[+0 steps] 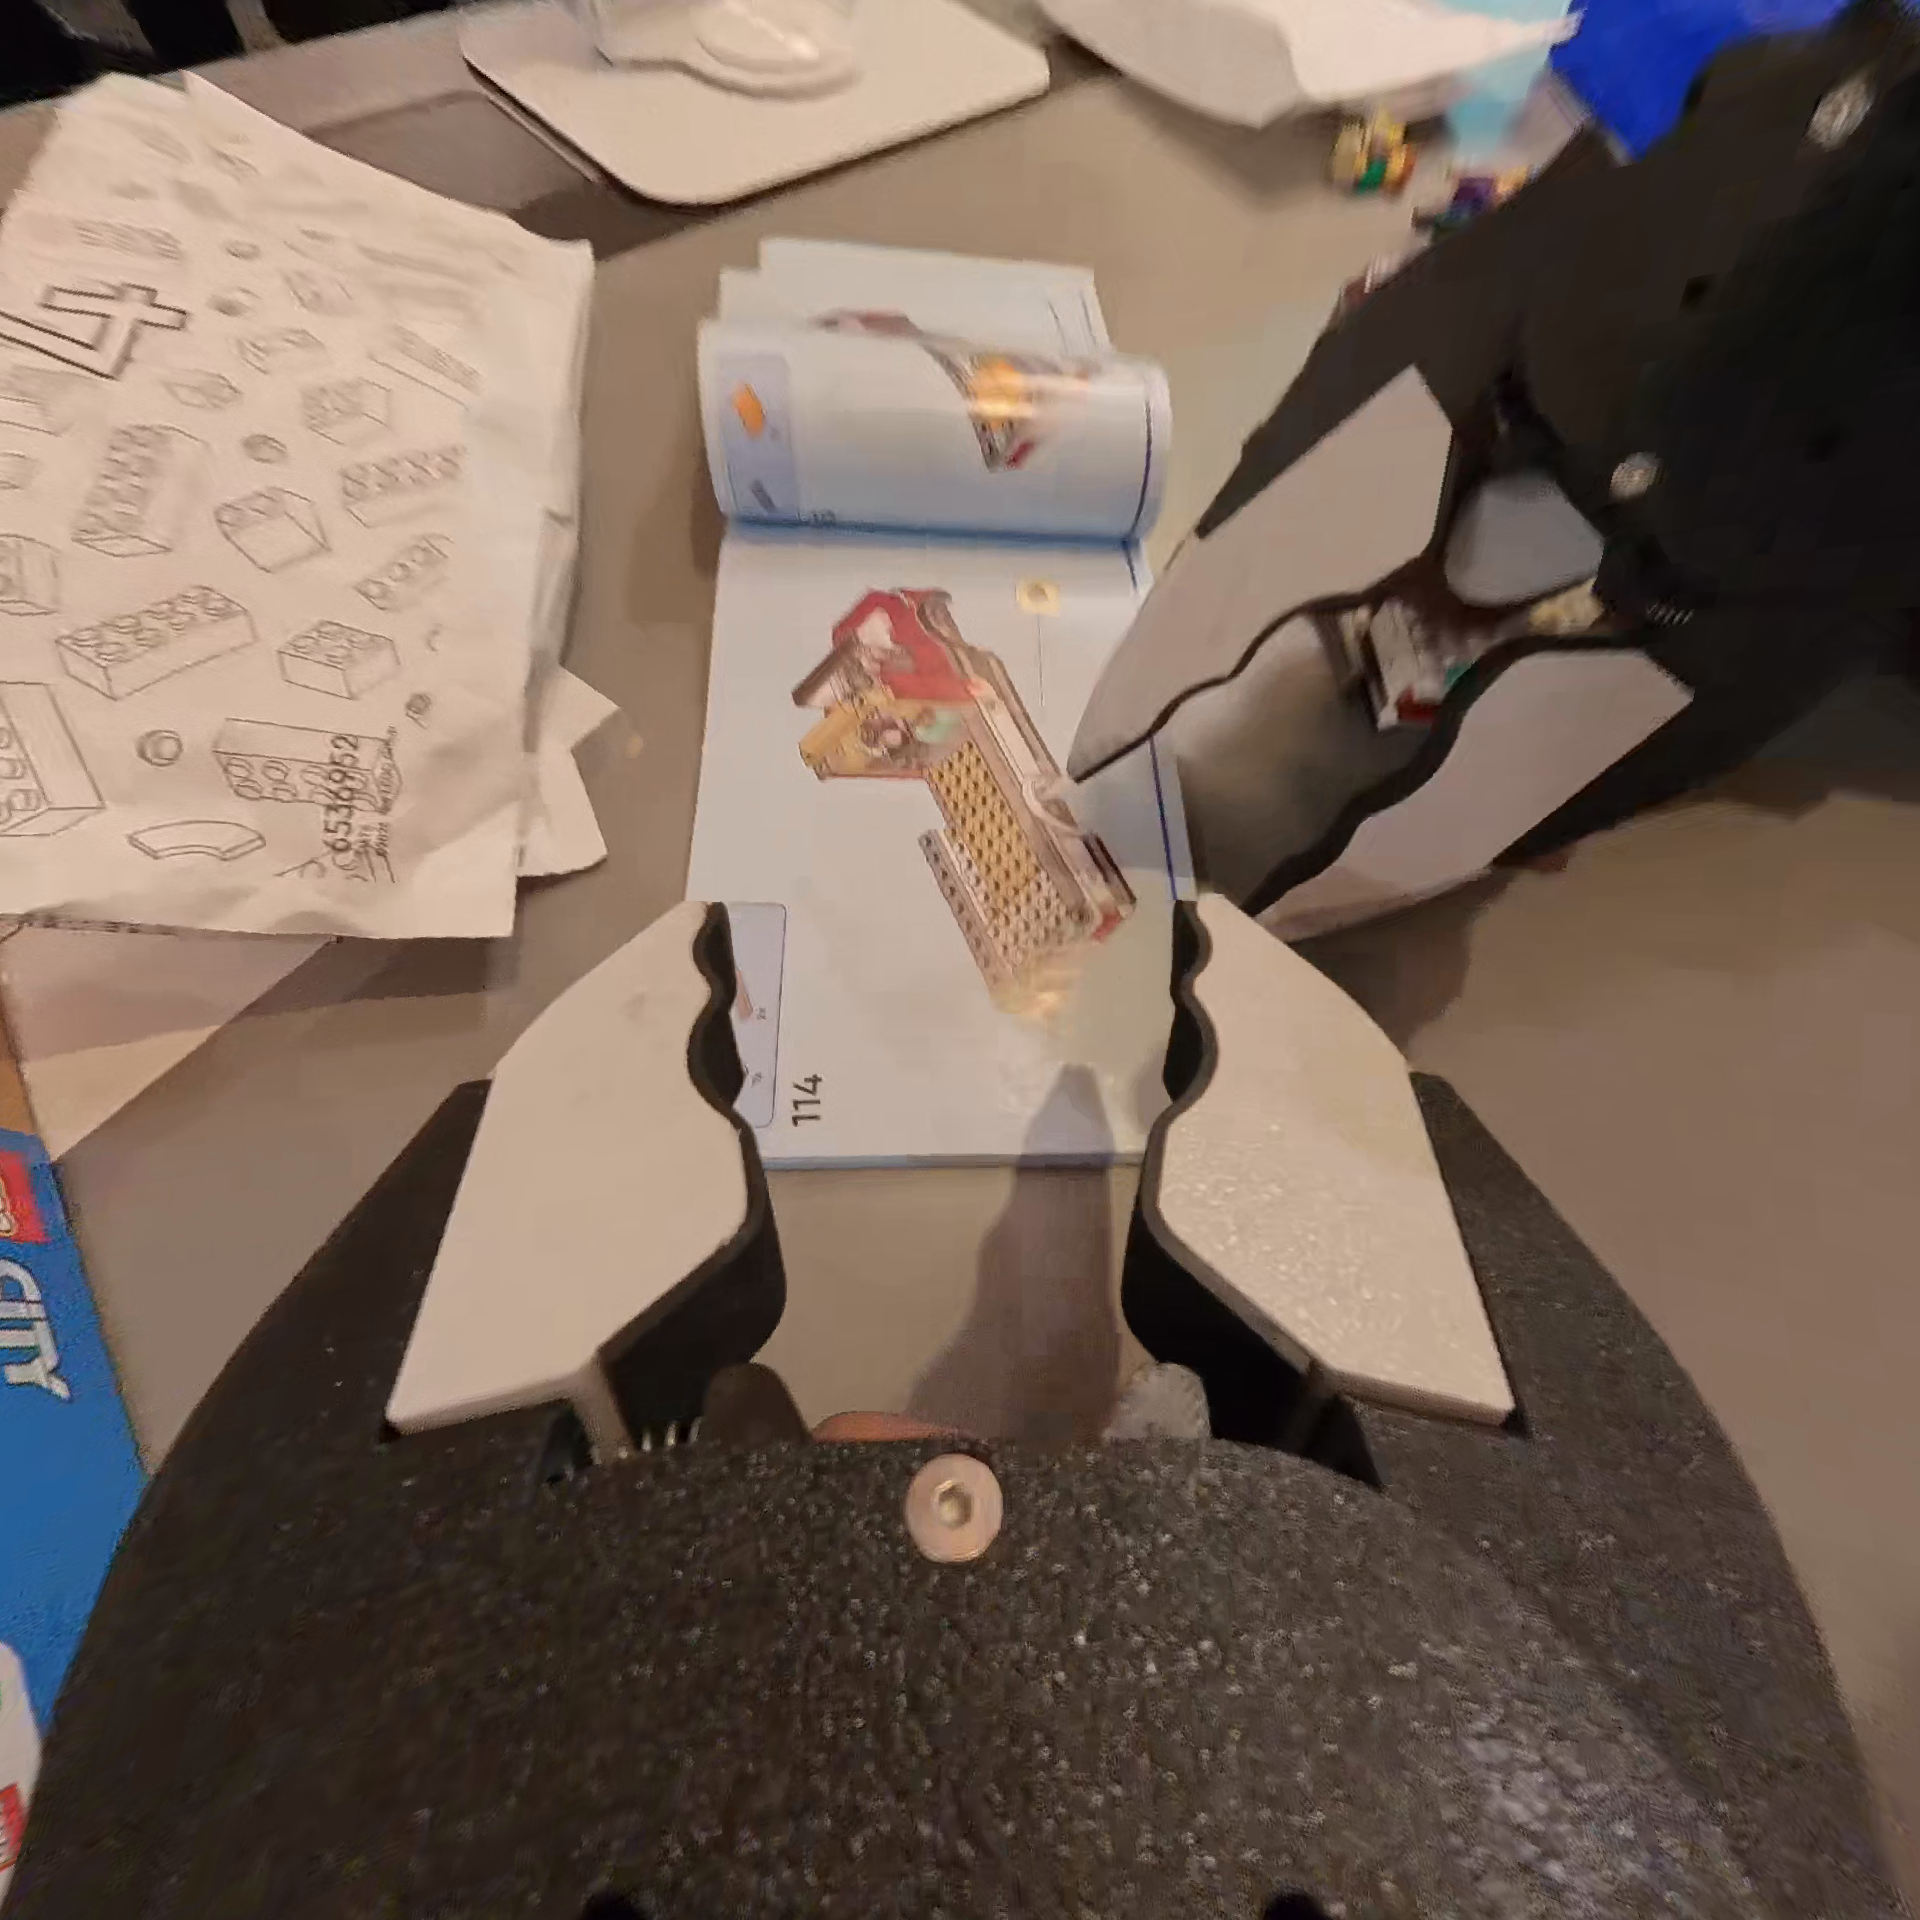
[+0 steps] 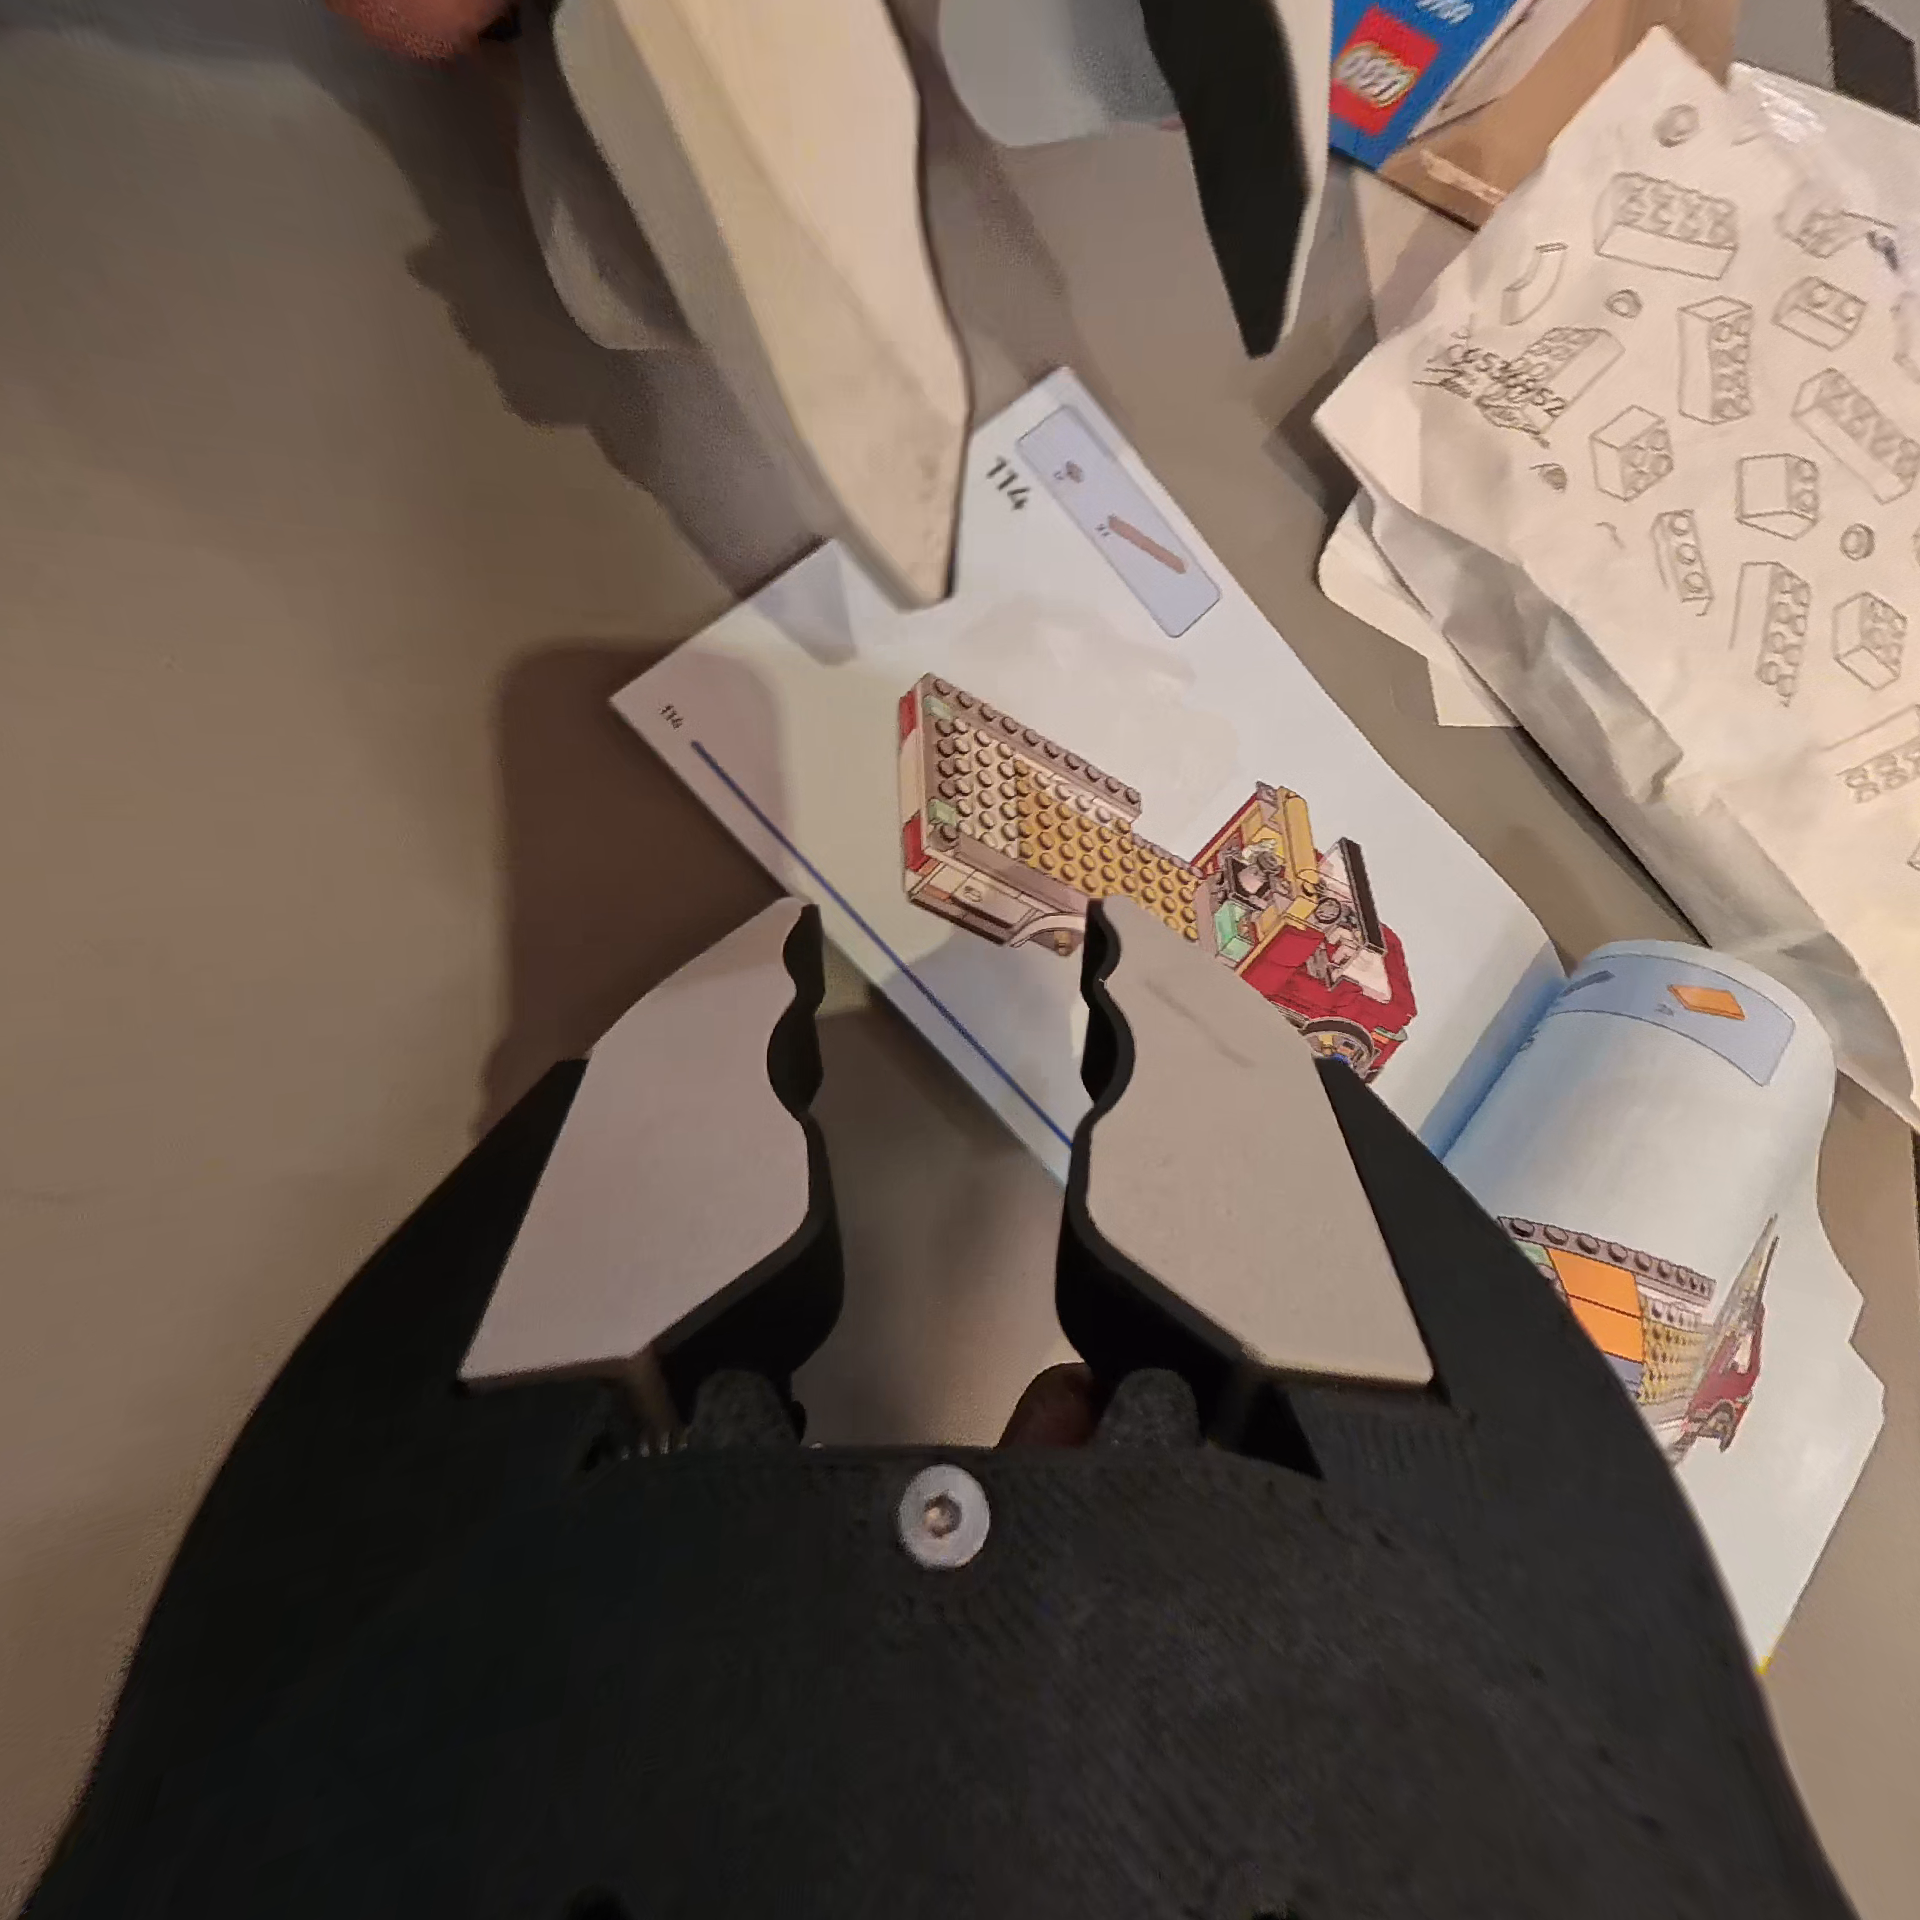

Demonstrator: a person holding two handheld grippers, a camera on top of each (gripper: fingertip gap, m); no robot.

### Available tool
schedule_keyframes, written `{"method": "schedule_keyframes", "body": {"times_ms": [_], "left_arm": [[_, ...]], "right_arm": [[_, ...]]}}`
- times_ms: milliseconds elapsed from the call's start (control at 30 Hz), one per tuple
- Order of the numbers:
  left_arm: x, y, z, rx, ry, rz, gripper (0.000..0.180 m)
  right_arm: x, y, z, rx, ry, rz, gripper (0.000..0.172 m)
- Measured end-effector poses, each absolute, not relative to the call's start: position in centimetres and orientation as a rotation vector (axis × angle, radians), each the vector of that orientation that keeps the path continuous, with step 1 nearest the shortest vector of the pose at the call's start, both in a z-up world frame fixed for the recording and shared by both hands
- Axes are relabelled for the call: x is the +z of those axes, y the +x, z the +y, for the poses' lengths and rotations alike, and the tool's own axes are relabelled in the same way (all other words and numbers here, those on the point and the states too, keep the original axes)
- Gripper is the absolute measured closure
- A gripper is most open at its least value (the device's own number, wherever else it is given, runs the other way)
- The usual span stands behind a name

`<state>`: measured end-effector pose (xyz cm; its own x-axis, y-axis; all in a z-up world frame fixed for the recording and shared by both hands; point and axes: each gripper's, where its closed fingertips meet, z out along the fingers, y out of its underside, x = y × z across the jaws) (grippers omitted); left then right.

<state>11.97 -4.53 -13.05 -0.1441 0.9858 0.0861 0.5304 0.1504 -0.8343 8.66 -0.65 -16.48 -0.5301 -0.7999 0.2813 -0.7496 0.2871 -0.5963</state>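
Open jaws over printed booklet [image 1: 935, 665]

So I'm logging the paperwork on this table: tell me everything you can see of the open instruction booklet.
The instruction booklet is thin, glossy, pale blue paper lying open on the grey table. Its flat page shows a picture of a red and yellow brick-built truck, a small parts box in one corner and a blue line along one edge. The far pages curl up in a loose roll. The open left tongs and right tongs hover over the page; contact is unclear. A crumpled printed paper bag lies beside it.
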Motion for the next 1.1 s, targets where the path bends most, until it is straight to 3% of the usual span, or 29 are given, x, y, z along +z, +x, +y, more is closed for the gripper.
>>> {"method": "schedule_keyframes", "body": {"times_ms": [567,1100], "left_arm": [[-17.7,13.0,-6.6,0.723,-1.397,-2.083,0.1],[-17.2,12.8,-6.4,0.752,-1.425,-2.058,0.1]], "right_arm": [[-17.0,8.7,-0.5,-1.066,-1.553,2.46,0.119],[-17.0,8.7,-0.8,-1.107,-1.559,2.46,0.119]]}}
